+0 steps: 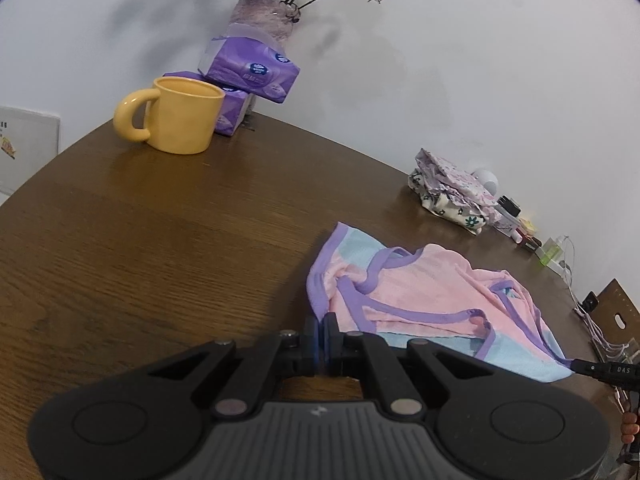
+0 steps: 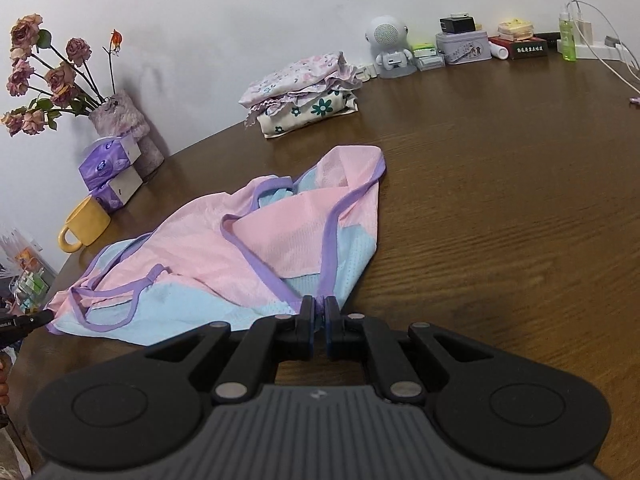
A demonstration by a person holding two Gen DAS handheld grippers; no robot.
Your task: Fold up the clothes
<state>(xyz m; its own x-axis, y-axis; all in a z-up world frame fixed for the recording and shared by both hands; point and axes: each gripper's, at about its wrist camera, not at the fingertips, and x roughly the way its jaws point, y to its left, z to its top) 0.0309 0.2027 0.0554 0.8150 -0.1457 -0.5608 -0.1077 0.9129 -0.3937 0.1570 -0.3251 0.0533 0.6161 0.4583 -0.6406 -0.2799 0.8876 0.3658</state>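
Note:
A pink and light-blue garment (image 1: pixel 420 292) with purple trim lies rumpled on the brown wooden table (image 1: pixel 160 240). In the left wrist view my left gripper (image 1: pixel 320 320) is shut, pinching the purple hem at the garment's near left corner. The tip of my right gripper (image 1: pixel 580 366) shows at the garment's far right corner. In the right wrist view the garment (image 2: pixel 224 256) spreads to the left, and my right gripper (image 2: pixel 319 304) is shut on its purple trim at the near edge. My left gripper (image 2: pixel 40 318) touches the opposite corner there.
A yellow mug (image 1: pixel 176 116), purple tissue packs (image 1: pixel 248 64) and a vase of dried roses (image 2: pixel 120 120) stand at the left by the wall. A folded stack of floral clothes (image 2: pixel 308 96) sits at the back. A white toy robot (image 2: pixel 390 46), tins, bottles and cables line the wall.

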